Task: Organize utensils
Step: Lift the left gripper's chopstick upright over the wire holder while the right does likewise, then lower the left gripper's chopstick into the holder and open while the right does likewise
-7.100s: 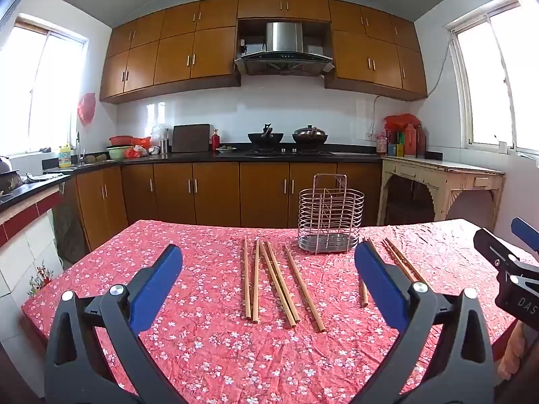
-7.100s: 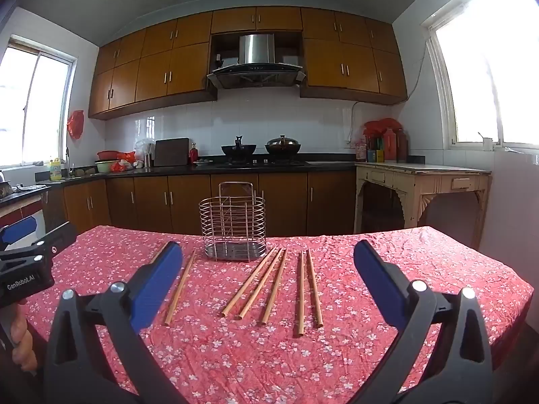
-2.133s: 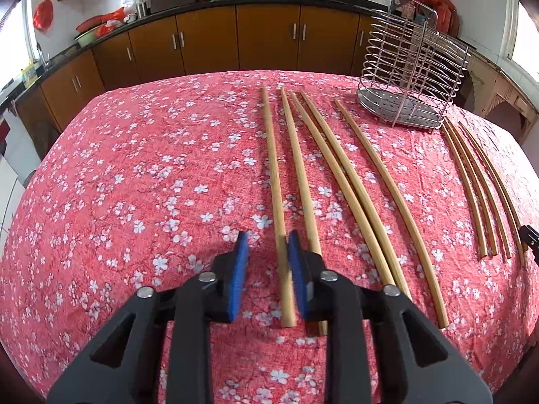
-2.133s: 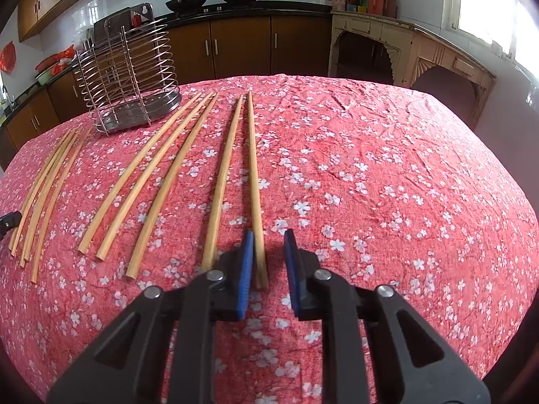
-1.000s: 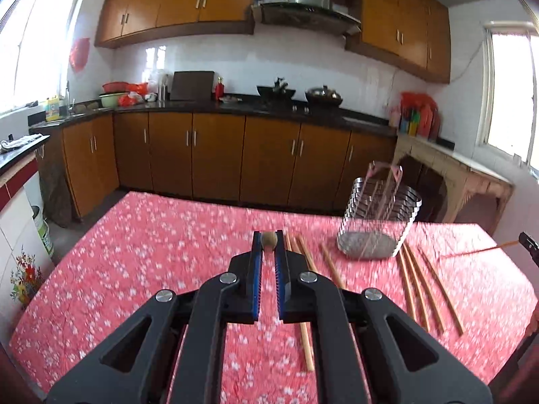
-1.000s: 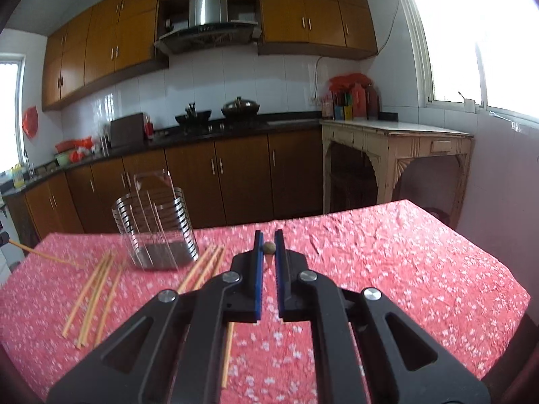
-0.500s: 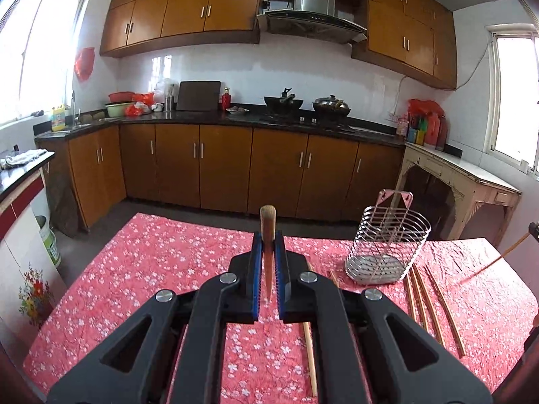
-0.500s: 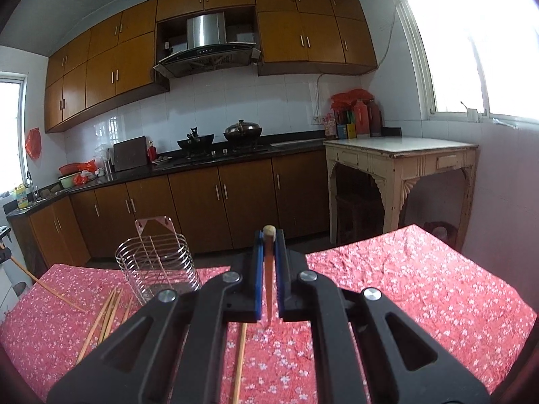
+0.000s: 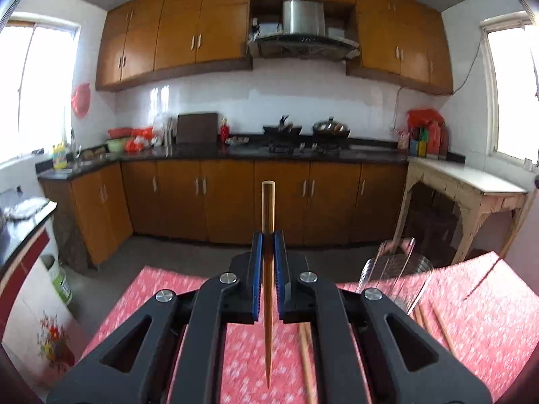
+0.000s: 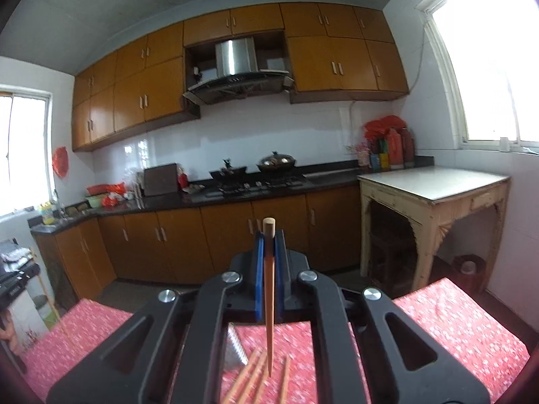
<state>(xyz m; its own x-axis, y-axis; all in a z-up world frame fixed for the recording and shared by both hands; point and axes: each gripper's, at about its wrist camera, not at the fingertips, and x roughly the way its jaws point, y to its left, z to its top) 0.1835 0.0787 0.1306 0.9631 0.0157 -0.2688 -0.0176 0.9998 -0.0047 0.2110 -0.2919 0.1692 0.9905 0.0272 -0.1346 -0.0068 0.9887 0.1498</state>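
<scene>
My left gripper (image 9: 268, 252) is shut on a wooden chopstick (image 9: 268, 208) held upright, its thick end above the blue pads and its thin tip hanging over the red floral table (image 9: 148, 289). The wire utensil basket (image 9: 394, 276) stands blurred at the right on the table, with more chopsticks (image 9: 305, 353) lying beside it. My right gripper (image 10: 268, 252) is shut on a second chopstick (image 10: 268, 229), also upright. Below it a few loose chopsticks (image 10: 251, 375) lie on the table (image 10: 454, 316), and a bit of the wire basket (image 10: 235, 345) shows behind the gripper body.
Brown kitchen cabinets (image 9: 219, 198) and a dark counter with a stove run along the back wall. A pale side table (image 10: 434, 185) stands at the right under a window. The other gripper (image 10: 15, 282) and a hand show at the left edge of the right wrist view.
Both grippers have risen well above the table with their chopsticks. Each chopstick now stands more upright between the pads, and the basket has dropped lower in both views.
</scene>
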